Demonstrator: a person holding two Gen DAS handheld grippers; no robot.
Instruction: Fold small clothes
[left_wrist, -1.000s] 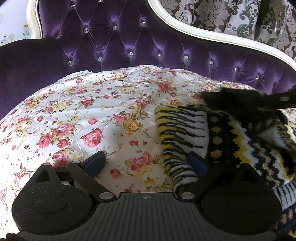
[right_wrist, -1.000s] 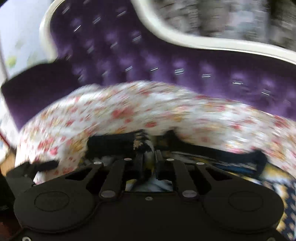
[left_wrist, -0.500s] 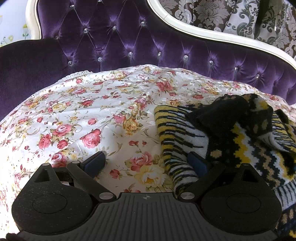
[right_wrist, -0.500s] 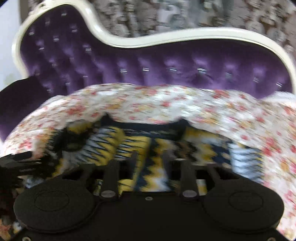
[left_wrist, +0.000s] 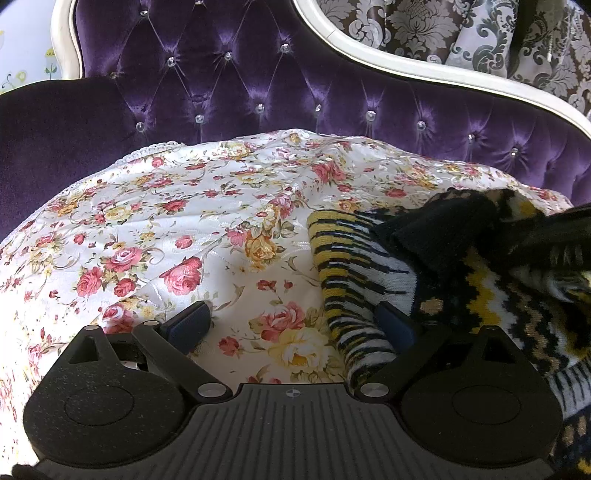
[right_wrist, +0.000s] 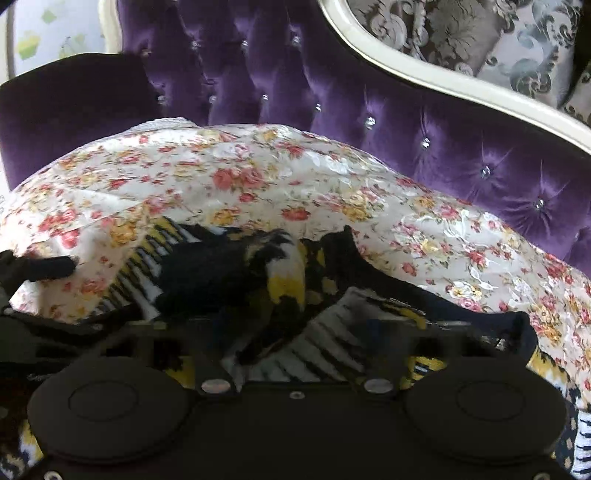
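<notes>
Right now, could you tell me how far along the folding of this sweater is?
Early. Done: a sleeve of the sweater with its black cuff lies across the body. In hand: the right gripper sits open over the knit; the left gripper rests open at its striped edge on the bedspread. Left: folding the bunched rest flat.

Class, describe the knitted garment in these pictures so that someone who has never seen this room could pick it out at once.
Start at the purple tufted sofa with its cream frame, then drop to the floral cloth spread over the seat. On that cloth's right side lies the knitted garment. Its black, yellow and white stripes and zigzags set it apart from the pink and yellow roses around it.
</notes>
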